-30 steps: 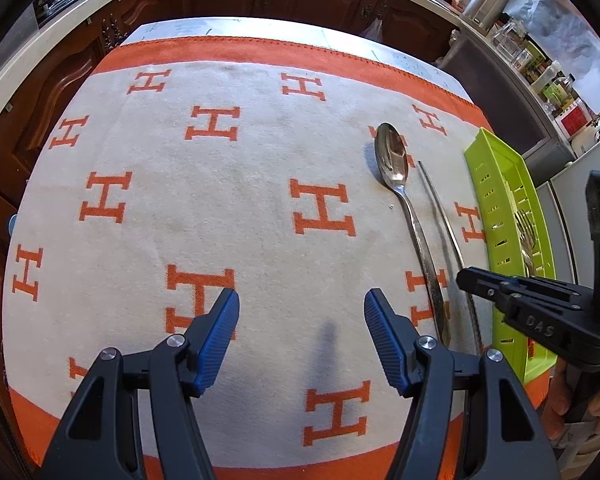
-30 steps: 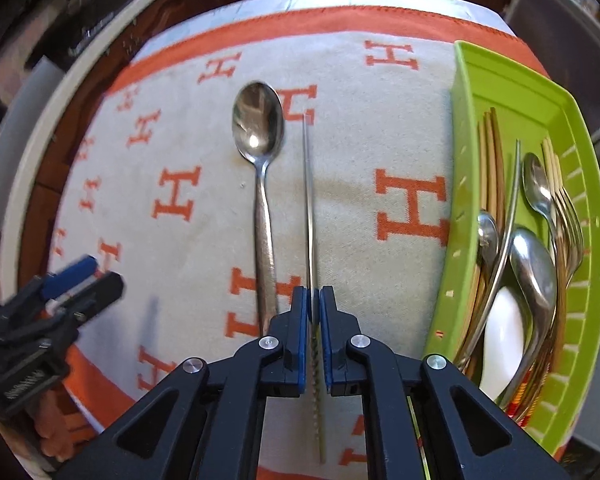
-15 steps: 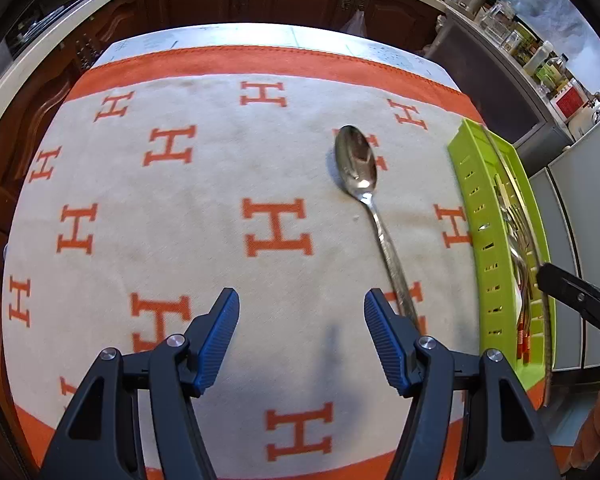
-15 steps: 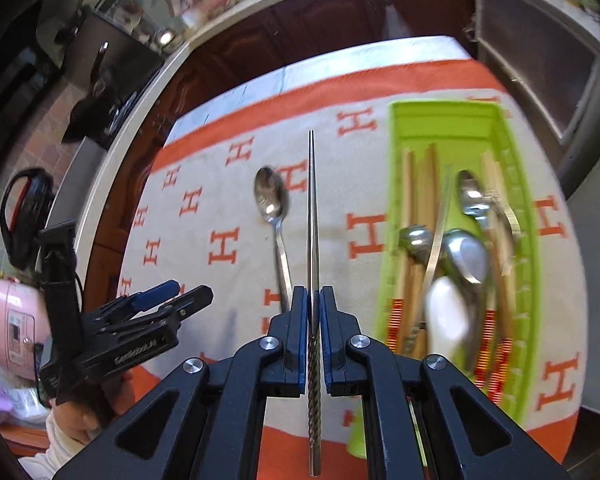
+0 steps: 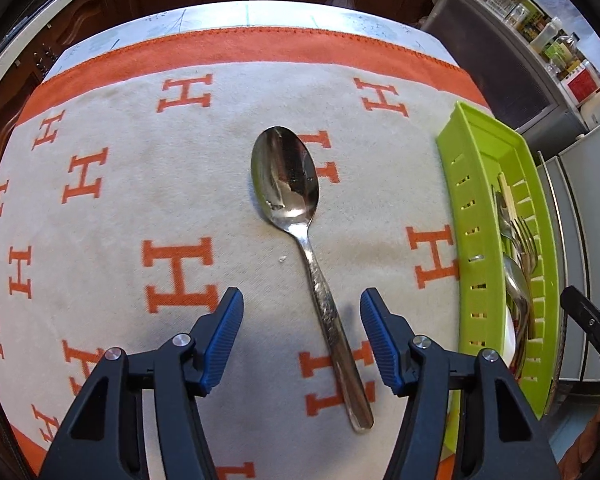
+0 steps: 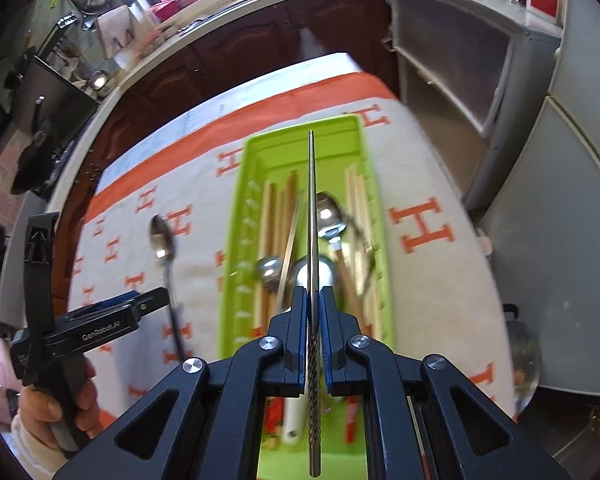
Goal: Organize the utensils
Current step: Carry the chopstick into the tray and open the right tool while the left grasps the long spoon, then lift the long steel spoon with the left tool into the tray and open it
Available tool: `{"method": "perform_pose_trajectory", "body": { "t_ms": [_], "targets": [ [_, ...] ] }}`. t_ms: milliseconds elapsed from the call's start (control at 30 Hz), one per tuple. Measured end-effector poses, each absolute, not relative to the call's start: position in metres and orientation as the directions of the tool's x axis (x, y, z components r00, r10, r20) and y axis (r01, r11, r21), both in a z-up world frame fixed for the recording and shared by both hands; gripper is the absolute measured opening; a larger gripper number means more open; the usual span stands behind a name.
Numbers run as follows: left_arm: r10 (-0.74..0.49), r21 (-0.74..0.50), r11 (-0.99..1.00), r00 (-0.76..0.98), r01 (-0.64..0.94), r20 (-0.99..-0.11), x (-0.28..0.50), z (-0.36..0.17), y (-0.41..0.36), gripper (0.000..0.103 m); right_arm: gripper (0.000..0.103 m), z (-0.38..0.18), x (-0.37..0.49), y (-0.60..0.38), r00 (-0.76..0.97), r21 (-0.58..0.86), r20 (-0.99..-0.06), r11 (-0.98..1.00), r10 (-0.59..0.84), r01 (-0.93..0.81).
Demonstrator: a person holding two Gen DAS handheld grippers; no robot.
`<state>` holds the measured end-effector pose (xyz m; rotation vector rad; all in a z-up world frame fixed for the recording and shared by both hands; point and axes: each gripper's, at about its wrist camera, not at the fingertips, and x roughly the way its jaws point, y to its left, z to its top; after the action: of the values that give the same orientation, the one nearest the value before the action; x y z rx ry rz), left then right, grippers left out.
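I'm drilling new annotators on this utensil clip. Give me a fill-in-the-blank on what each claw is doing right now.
1. The right claw is shut on a metal ____.
2. That claw hangs above the ____ tray.
3. The left claw is ____, with the spoon handle between its fingers.
4. The spoon lies on the ____ beside the tray.

Missing: chopstick; green; open; cloth

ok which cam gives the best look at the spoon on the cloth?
Left wrist. The spoon lies sharp and whole, bowl to handle tip, between the open left hand-held gripper fingers. The right wrist view shows it small, blurred, off to the left, its handle end partly hidden behind the left hand-held gripper.
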<state>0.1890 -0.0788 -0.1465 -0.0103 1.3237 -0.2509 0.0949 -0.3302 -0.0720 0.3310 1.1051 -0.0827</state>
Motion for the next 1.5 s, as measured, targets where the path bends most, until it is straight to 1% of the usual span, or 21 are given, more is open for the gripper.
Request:
{"method": "perform_pose_trajectory", "body": {
  "t_ms": [133,233,300,367,433,467,500,533,633,700,800,867,933,1233,1500],
  "targets": [
    [-0.143,-0.110,0.981,0.208,0.162,-0.968,0.196,-0.156,-0.087,0.057,0.006,-0.083,0.107,-0.337,0.437,0.166,-0.898,0.956,0.045,0.241],
    [-0.114,-0.078,0.983,0.218,0.166,-0.969,0.200,-0.159,-0.095,0.056,0.011,-0.090,0.111,-0.338,0.434,0.176,-0.899,0.950,0.049,0.257],
    [-0.096,-0.060,0.984,0.222,0.165,-0.970,0.202,-0.159,-0.100,0.056,0.016,-0.089,0.107,-0.339,0.446,0.200,-0.893,0.945,0.067,0.258],
    [-0.065,-0.025,0.985,0.238,0.170,-0.969,0.203,-0.160,-0.106,0.048,0.017,-0.086,0.101,-0.338,0.458,0.200,-0.887,0.946,0.064,0.255],
    [-0.047,-0.001,0.984,0.254,0.179,-0.966,0.203,-0.160,-0.111,0.034,0.017,-0.085,0.096,-0.336,0.465,0.203,-0.883,0.946,0.064,0.254],
    [-0.051,-0.003,0.983,0.256,0.183,-0.965,0.203,-0.159,-0.114,0.030,0.017,-0.084,0.092,-0.336,0.470,0.210,-0.880,0.944,0.069,0.253],
    [-0.047,0.001,0.983,0.260,0.184,-0.964,0.203,-0.158,-0.115,0.018,0.017,-0.083,0.088,-0.335,0.475,0.214,-0.877,0.944,0.072,0.252],
    [-0.051,0.000,0.982,0.262,0.191,-0.964,0.203,-0.158,-0.117,0.010,0.017,-0.083,0.084,-0.334,0.478,0.217,-0.876,0.943,0.073,0.253],
    [-0.046,0.010,0.979,0.272,0.203,-0.961,0.204,-0.158,-0.122,0.010,0.017,-0.085,0.071,-0.332,0.482,0.236,-0.872,0.937,0.086,0.259],
    [-0.063,-0.008,0.981,0.280,0.194,-0.958,0.203,-0.157,-0.120,0.009,0.017,-0.087,0.062,-0.328,0.484,0.253,-0.869,0.933,0.102,0.257],
    [-0.122,-0.078,0.982,0.264,0.172,-0.957,0.199,-0.157,-0.107,0.005,0.017,-0.088,0.051,-0.322,0.486,0.267,-0.866,0.932,0.120,0.245],
    [-0.183,-0.151,0.977,0.229,0.152,-0.956,0.196,-0.157,-0.099,0.005,0.017,-0.089,0.044,-0.317,0.487,0.275,-0.863,0.933,0.132,0.234],
    [-0.226,-0.197,0.969,0.213,0.149,-0.951,0.189,-0.153,-0.093,0.005,0.017,-0.088,0.037,-0.316,0.493,0.280,-0.859,0.933,0.137,0.228],
    [-0.322,-0.283,0.940,0.220,0.190,-0.921,0.154,-0.125,-0.079,0.005,0.017,-0.085,0.028,-0.325,0.504,0.312,-0.849,0.922,0.161,0.230],
    [-0.403,-0.333,0.899,0.240,0.286,-0.883,0.135,-0.092,-0.090,0.005,0.017,-0.086,0.023,-0.323,0.500,0.312,-0.850,0.923,0.166,0.224]
  ]
}}
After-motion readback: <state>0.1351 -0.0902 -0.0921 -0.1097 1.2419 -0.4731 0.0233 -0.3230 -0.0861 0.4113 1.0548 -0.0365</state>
